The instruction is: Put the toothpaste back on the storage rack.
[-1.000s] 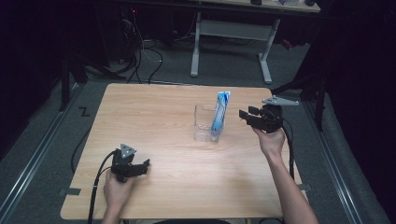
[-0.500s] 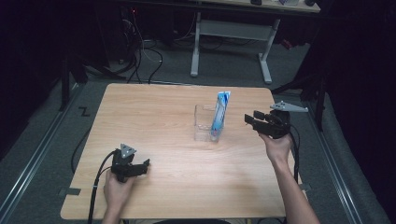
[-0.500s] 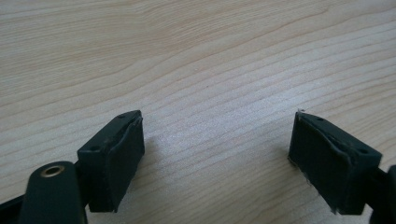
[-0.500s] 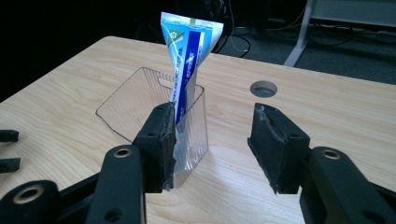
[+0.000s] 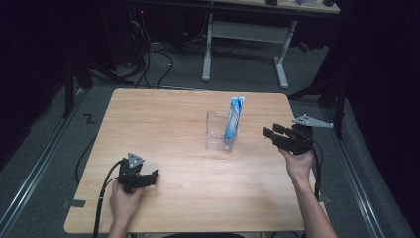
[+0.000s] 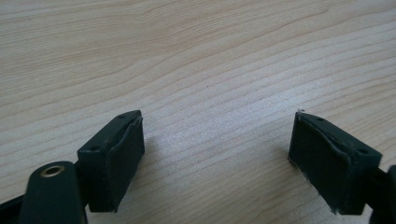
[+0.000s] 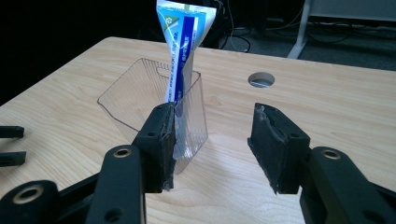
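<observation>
Nearest me, left gripper (image 5: 134, 174) rests low on the table (image 5: 173, 114), jaws spread, empty. Right gripper (image 5: 287, 139) hovers just beside the clear bin (image 5: 218, 131), jaws apart, holding nothing. Blue-white tube (image 5: 234, 119) stands in the bin. I judge the placing done; only withdrawal left.

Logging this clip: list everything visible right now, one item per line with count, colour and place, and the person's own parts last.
Table: one, light wood, centre of the high view.
Clear container: one, transparent, right of table centre.
Tube: one, blue and white, standing tilted in the clear container.
Cable hole: one, round, in the tabletop beyond the container.
Desk frame: one, white legs, on the floor beyond the table.
Left gripper: one, black, open, near front-left edge.
Right gripper: one, black, open, right of the container.
Hands: two, holding the grippers.
</observation>
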The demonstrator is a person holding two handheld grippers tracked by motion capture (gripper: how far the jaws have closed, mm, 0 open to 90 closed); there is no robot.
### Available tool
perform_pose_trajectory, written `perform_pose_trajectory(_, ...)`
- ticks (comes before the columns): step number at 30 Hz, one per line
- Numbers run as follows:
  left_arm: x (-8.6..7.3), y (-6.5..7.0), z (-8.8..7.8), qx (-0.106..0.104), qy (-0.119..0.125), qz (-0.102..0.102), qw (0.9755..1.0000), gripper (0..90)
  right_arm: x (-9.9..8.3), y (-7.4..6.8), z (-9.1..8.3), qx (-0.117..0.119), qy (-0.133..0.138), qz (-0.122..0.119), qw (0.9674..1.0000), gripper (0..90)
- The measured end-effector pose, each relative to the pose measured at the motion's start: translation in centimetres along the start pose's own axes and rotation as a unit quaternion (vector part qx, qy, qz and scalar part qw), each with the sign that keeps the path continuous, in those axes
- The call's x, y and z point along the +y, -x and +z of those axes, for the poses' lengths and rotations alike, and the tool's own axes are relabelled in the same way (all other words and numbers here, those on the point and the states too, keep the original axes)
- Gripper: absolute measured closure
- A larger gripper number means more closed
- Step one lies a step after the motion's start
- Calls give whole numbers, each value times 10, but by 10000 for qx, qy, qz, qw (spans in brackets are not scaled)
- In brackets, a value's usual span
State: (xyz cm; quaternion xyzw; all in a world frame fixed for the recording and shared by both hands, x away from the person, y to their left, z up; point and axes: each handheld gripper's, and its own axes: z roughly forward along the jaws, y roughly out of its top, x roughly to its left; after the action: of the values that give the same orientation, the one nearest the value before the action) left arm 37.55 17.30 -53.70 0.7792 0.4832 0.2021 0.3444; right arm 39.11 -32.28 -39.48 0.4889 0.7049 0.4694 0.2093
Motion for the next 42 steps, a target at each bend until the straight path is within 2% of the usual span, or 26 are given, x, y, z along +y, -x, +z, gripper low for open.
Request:
perform_pose_trajectory(22, 0, 0, 0, -1, -2, 1, 10000, 186, -30, 13, -4, 10, 7, 323, 9995, 502)
perform_pose_trajectory(42, 0, 0, 0, -1, -2, 5, 10000, 186, -57, 21, 5, -128, -226, 509, 9984, 500)
